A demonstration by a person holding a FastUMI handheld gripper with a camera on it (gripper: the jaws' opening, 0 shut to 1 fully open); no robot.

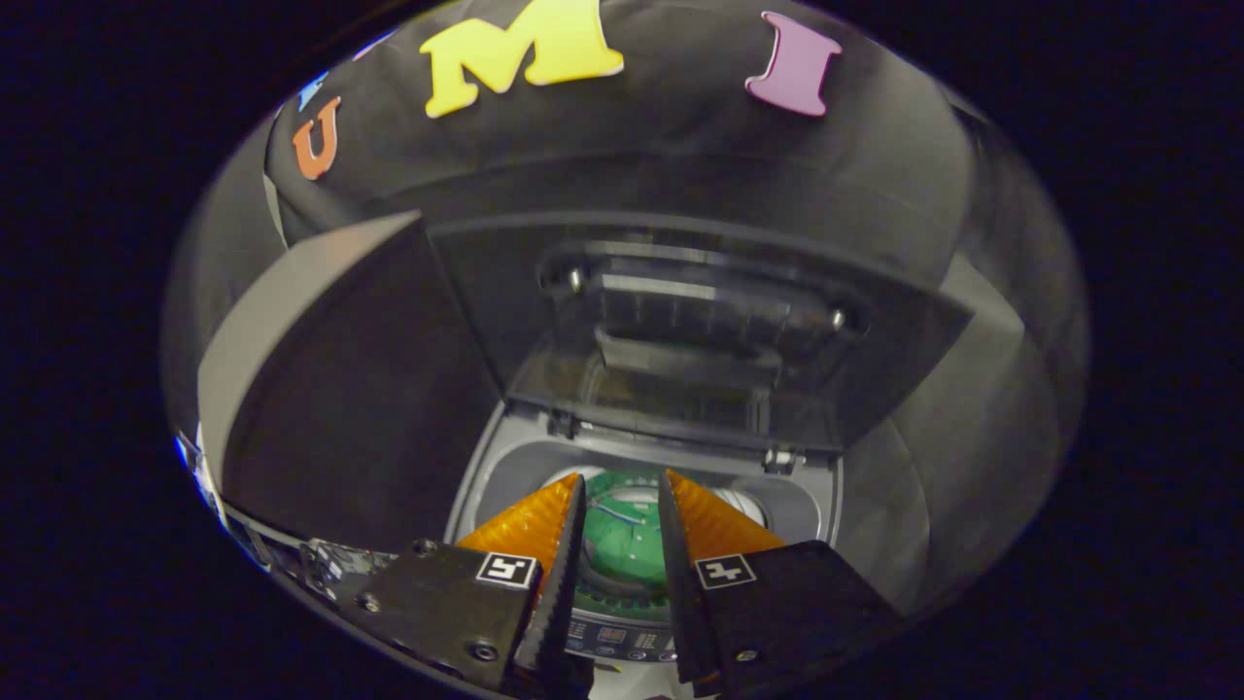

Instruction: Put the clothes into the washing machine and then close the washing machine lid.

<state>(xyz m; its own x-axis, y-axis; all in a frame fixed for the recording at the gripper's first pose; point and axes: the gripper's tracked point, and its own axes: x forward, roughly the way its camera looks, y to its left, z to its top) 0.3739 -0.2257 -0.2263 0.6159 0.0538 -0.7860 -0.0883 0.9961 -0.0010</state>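
Landmark: we take the washing machine (641, 486), seen from above, as our reference for every place below.
Left of the tub: a dark panel stands beside the machine, well apart from the tool.
Tub: the round opening lies directly below and just ahead of the tool's tips.
Clothes: a green garment (622, 540) lies inside the tub, showing in the gap between the fingers (we cannot tell whether more clothes are underneath it).
Tool: the tool (622, 491) hovers over the tub with its fingers parted and nothing between them; we read it as released.
Lid: the washing machine lid (680, 331) stands raised at the far side of the tub, hinged along the tub's back edge.
Deciding relation: the lid lies beyond and above the tool, its long axis running side to side across our line of reach; we judge that closing it means reaching over the tub to its upper edge.
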